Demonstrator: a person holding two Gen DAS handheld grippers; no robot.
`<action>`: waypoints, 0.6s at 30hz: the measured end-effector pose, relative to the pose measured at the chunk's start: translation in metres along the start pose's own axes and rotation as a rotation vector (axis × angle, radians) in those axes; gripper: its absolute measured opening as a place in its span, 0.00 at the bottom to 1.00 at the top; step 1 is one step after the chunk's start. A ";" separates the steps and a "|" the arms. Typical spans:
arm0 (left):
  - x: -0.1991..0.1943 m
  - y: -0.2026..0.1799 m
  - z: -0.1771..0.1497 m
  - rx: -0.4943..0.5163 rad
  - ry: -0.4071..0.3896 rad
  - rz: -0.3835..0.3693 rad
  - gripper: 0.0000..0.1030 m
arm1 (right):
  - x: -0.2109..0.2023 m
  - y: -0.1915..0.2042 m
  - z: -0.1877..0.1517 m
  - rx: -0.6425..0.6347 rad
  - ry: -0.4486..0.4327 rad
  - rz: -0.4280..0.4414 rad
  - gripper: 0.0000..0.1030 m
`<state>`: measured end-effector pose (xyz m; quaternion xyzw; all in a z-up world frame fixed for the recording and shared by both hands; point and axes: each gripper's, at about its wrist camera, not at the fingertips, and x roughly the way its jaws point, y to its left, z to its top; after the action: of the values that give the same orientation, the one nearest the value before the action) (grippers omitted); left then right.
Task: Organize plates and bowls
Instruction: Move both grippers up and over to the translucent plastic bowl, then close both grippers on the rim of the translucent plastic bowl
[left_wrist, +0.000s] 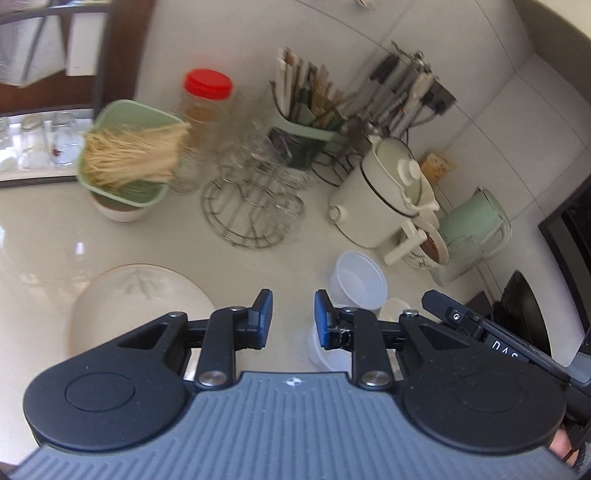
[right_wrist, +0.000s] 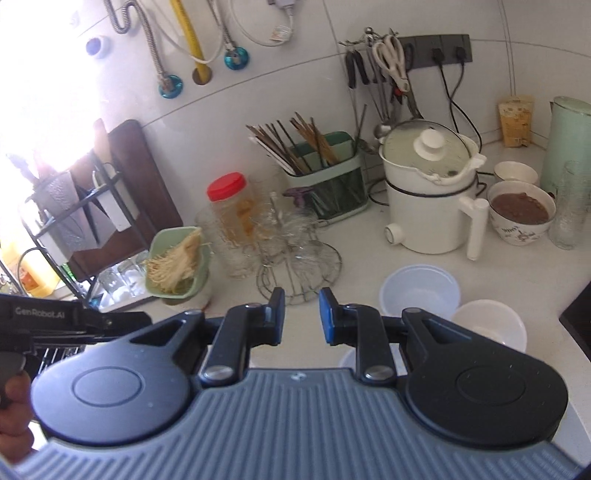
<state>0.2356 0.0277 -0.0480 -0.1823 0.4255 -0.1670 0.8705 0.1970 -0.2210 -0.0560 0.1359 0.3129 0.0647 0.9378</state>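
Your left gripper (left_wrist: 293, 317) and right gripper (right_wrist: 302, 315) both stand with jaws slightly parted and nothing between the pads; neither holds anything.

Left-wrist view: the cream plate (left_wrist: 140, 295) lies flat on the counter (left_wrist: 44, 229) just left of and below the left fingertips. Right-wrist view: the translucent plastic bowl (right_wrist: 421, 291) sits ahead and right of the right fingertips, with a white bowl (right_wrist: 489, 323) just beside it.

Risks, as judged: the wire glass rack (right_wrist: 299, 269) stands directly ahead, so overreach could topple glassware. Narrow jaws may skid off the plate rim. The filled bowl (right_wrist: 522, 214) could spill if nudged.
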 end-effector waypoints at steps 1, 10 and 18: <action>0.006 -0.003 0.000 0.005 0.012 0.003 0.26 | 0.001 -0.005 -0.002 0.003 0.004 -0.001 0.24; 0.056 -0.042 -0.002 0.105 0.110 0.003 0.45 | 0.012 -0.052 -0.019 0.067 0.044 -0.081 0.24; 0.122 -0.049 -0.017 0.134 0.252 -0.015 0.46 | 0.024 -0.085 -0.044 0.115 0.107 -0.130 0.24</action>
<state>0.2871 -0.0726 -0.1183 -0.1044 0.5179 -0.2231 0.8192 0.1928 -0.2876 -0.1288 0.1650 0.3739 -0.0071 0.9126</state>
